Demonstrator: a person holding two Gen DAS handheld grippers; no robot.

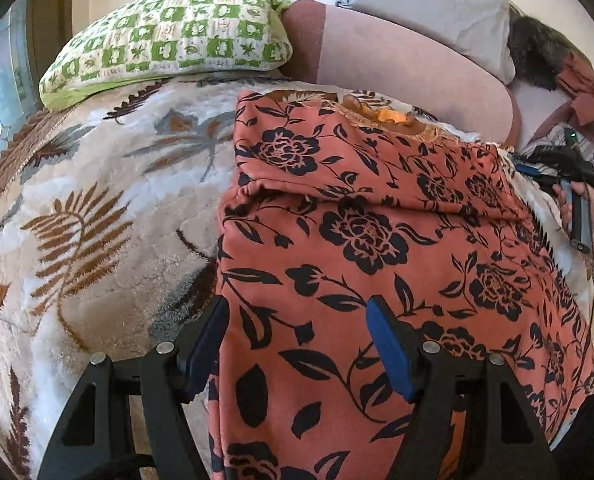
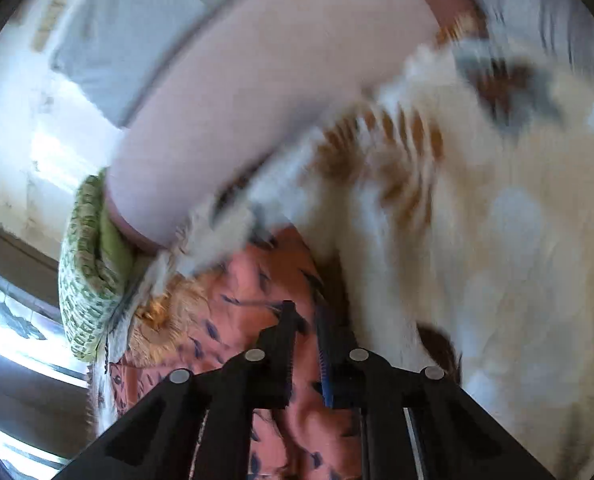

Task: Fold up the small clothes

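A rust-coloured garment [image 1: 377,264] printed with black flowers lies spread on a plush blanket [image 1: 89,216] with a leaf pattern, one flap already doubled over so that a fold edge runs crosswise through its upper half. The left gripper [image 1: 297,344] hangs over the garment's near left side, jaws standing wide; the left finger sits beside the cloth's left hem over the blanket, the blue-padded right finger [image 1: 389,356] over the printed fabric, so the hem runs between them, unpinched. In the left wrist view, the right gripper [image 1: 557,176] and the hand [image 1: 589,220] holding it appear at the garment's far right edge. In the blurred right wrist view, that right gripper [image 2: 305,320] has its jaws drawn narrow with the rust fabric [image 2: 225,344] at and beneath the tips; a pinch of the edge looks likely, though the blur leaves contact unconfirmed. The garment's long axis runs away from the left gripper toward a green checked pillow [image 1: 169,36] and a pale pink pillow [image 1: 397,64]. The right hand is judged nearer a working grip; the left needs only to close on the hem before a lengthwise fold.
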